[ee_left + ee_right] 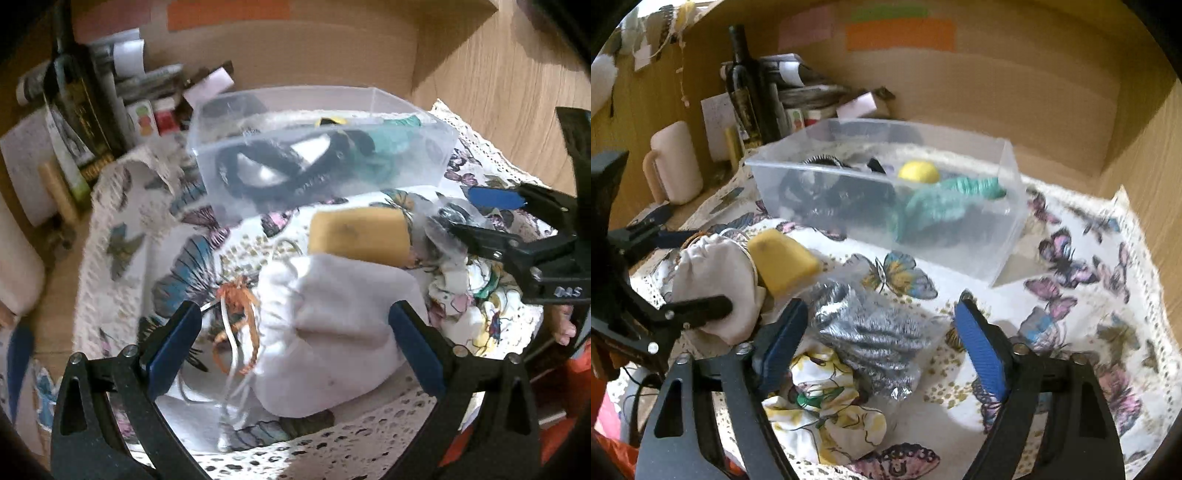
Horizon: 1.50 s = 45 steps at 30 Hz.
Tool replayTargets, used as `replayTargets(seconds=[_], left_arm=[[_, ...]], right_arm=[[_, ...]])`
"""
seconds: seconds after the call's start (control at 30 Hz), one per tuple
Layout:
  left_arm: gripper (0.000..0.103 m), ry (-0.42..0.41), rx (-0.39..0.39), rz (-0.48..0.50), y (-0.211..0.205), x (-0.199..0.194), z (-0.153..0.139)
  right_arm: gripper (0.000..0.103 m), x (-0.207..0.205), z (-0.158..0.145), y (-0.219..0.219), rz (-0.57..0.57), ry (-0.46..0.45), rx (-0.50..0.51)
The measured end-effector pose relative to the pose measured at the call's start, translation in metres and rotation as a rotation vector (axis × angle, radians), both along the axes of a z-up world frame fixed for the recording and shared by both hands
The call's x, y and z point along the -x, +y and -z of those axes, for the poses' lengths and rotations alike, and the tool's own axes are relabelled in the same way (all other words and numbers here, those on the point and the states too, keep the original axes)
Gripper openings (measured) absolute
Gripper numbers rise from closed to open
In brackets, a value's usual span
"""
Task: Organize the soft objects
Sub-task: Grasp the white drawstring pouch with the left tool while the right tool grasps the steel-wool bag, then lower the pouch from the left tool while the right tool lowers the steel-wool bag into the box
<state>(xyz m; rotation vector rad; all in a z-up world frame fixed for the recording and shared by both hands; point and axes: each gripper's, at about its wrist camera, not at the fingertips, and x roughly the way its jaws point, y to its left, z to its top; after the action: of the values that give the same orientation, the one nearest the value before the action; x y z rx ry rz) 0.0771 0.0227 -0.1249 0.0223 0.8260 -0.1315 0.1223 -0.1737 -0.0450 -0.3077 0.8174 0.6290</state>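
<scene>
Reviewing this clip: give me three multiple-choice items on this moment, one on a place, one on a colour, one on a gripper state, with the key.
1. Where is the yellow ball?
A. inside the clear plastic box
B. on the butterfly cloth
C. beside the dark bottle

2. What colour is the sponge?
A. teal
B. yellow
C. white

3. How is the left gripper?
A. shut on the sponge
B. out of view
C. open around the white pouch

Key: 1 A, it shows behind the box's wall, near the teal cloth. 2 B, its block is plainly yellow. 3 C, its fingers stand spread on either side of the pouch.
</scene>
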Motion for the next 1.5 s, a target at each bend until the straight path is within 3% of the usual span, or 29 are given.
replayTargets(seconds=[0.07, 0.13, 0.2, 0.33, 0.43, 0.7, 0.93, 1.2, 1.4, 1.5], left_arm=[[0.102, -0.007, 0.028, 0.005, 0.002, 0.001, 0.003], [0.076, 0.002, 0.066, 0.032, 0.004, 0.002, 0.005], [0.067, -0.001, 0.084, 0.06, 0.003, 0.005, 0.003], [0.041, -0.039, 0.045, 0.07, 0.001, 0.012, -0.004], [0.031, -0.057, 0.033, 0.063, 0.004, 0.016, -0.012], [0.027, -0.119, 0.011, 0.026, 0.017, 0.02, -0.034], [0.027, -0.213, 0.02, -0.012, 0.031, 0.014, -0.073], [0.027, -0.303, 0.061, -0.036, 0.036, -0.017, -0.114], [0.027, -0.322, 0.061, -0.084, 0.034, -0.053, -0.119], [0.028, -0.279, 0.081, -0.09, 0.032, -0.078, -0.107]], right_arm=[[0.057, -0.004, 0.006, -0.001, 0.001, 0.031, -0.002], [0.051, -0.007, 0.011, 0.0, -0.005, 0.064, -0.01], [0.045, -0.007, 0.013, -0.001, -0.011, 0.072, -0.014], [0.029, -0.003, 0.008, -0.002, -0.008, 0.044, -0.019], [0.026, 0.0, 0.004, -0.001, -0.004, 0.018, -0.018], [0.025, 0.006, -0.021, -0.009, 0.043, -0.066, -0.059], [0.025, 0.006, -0.055, -0.022, 0.085, -0.157, -0.127], [0.025, -0.008, -0.081, -0.02, 0.103, -0.225, -0.171], [0.025, -0.03, -0.095, -0.01, 0.117, -0.253, -0.178], [0.025, -0.043, -0.094, -0.005, 0.121, -0.247, -0.168]])
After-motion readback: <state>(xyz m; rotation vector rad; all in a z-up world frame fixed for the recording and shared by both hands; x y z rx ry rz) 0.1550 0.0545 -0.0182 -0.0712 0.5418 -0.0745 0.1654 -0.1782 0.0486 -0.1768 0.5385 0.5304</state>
